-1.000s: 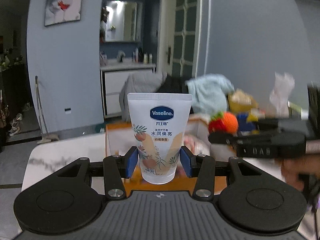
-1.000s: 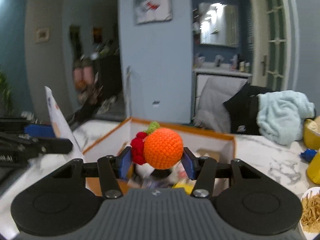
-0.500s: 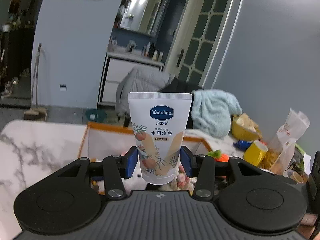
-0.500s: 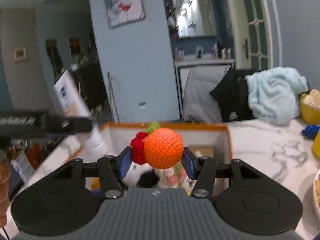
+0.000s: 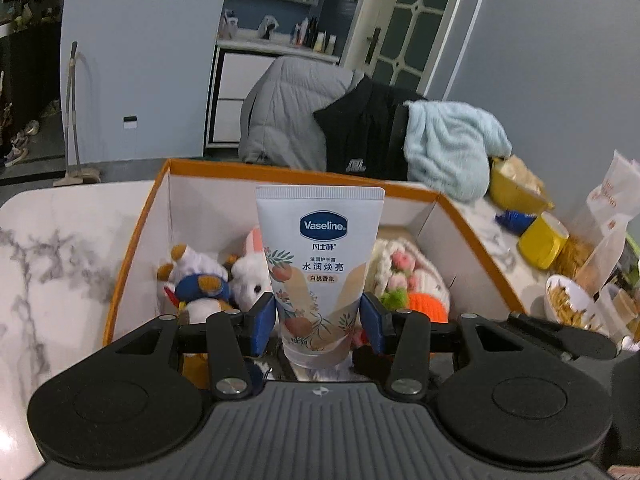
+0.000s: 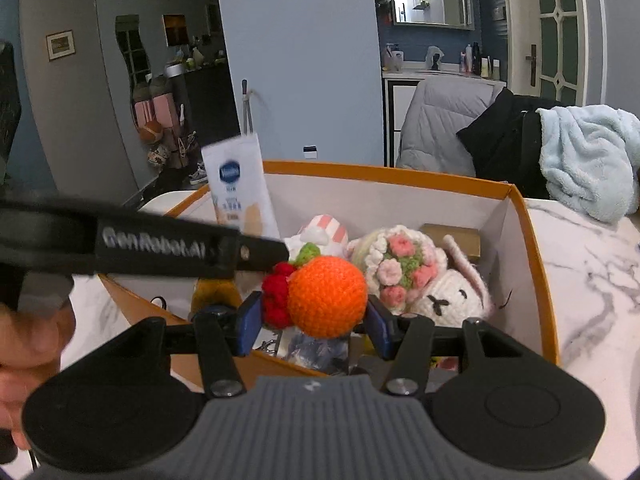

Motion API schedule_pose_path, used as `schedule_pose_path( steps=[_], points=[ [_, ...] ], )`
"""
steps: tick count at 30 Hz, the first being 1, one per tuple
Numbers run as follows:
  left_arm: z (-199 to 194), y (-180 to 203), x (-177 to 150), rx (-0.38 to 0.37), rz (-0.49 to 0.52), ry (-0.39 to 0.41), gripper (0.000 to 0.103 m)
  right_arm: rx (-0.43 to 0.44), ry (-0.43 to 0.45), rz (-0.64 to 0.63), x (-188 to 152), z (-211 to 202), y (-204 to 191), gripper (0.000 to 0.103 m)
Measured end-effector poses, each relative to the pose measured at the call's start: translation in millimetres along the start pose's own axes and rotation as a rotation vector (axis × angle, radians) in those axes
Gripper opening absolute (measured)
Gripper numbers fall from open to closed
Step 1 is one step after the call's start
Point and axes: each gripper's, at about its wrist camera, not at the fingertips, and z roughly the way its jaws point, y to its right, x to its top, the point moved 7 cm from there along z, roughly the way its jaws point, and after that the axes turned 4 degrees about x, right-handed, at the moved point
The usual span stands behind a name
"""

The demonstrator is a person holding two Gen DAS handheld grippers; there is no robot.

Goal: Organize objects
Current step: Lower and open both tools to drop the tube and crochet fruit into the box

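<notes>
I'm at the drop-off step with both hands loaded over the orange-rimmed box on the marble counter. My left gripper has its jaws clamped on the lower part of the hand cream tube, which stands upright between the blue pads, cap end down, above the near middle of the box. My right gripper has its jaws closed on the orange crochet fruit, pads against its left and right sides, above the near edge of the box. Inside lie soft toys: a plush cow on the left and a crochet rabbit with flowers on the right. Next, I judge, each hand must sink toward a free gap and let go, without the two grippers knocking together, since they are very close
</notes>
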Motion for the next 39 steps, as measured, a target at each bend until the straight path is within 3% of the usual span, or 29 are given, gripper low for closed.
schedule_pose_path(
  steps=[10, 14, 21, 30, 39],
  points=[
    [10.3, -5.1, -6.2, -0.001, -0.054, -0.040, 0.054, 0.007, -0.006, 0.064, -4.4, 2.3, 3.7, 0.064],
    [10.5, -8.6, -6.5, 0.015, -0.079, -0.034, 0.070, -0.016, -0.001, 0.065, -4.5, 0.5, 5.4, 0.071],
    [9.1, -13.4, -5.6, 0.031, -0.096, -0.023, 0.070, -0.023, 0.006, 0.061, -3.6, 0.5, 10.0, 0.071],
    [-8.7, -21.6, 10.2, 0.017, -0.152, 0.058, 0.070, -0.029, 0.033, 0.052, -0.3, -3.4, 10.8, 0.071],
    [-20.4, -17.4, 7.8, 0.024, -0.125, 0.052, 0.070, -0.032, 0.048, 0.042, 4.6, -12.4, 8.8, 0.071]
  ],
)
